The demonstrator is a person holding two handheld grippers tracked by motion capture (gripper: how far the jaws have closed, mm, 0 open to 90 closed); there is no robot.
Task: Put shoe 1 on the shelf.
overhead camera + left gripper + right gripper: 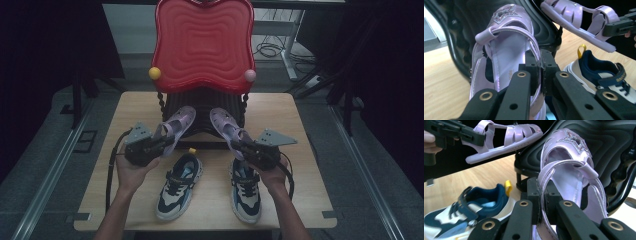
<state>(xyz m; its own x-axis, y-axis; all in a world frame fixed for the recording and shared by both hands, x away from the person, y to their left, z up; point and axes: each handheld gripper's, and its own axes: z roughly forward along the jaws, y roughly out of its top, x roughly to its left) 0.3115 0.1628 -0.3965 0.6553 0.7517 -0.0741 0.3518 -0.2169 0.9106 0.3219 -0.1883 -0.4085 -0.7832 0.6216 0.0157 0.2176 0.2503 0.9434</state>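
Note:
Two lilac sandals hang above the wooden table point(130, 107), toes toward a black stand. My left gripper point(161, 143) is shut on the heel strap of the left sandal point(176, 126); in the left gripper view that sandal point(506, 47) fills the middle, its strap pinched between the pads point(534, 72). My right gripper point(239, 146) is shut on the heel strap of the right sandal point(226, 125), the same sandal point(569, 170) that fills the right gripper view. Two navy and white sneakers point(179, 185) point(246, 187) lie on the table below the grippers.
A red wavy chair-shaped panel point(202, 42) stands upright at the back of the table on a black ribbed base point(202, 102), with a yellow ball point(155, 73) and a pink ball point(250, 75) at its lower corners. Grey floor and dark curtains surround the table.

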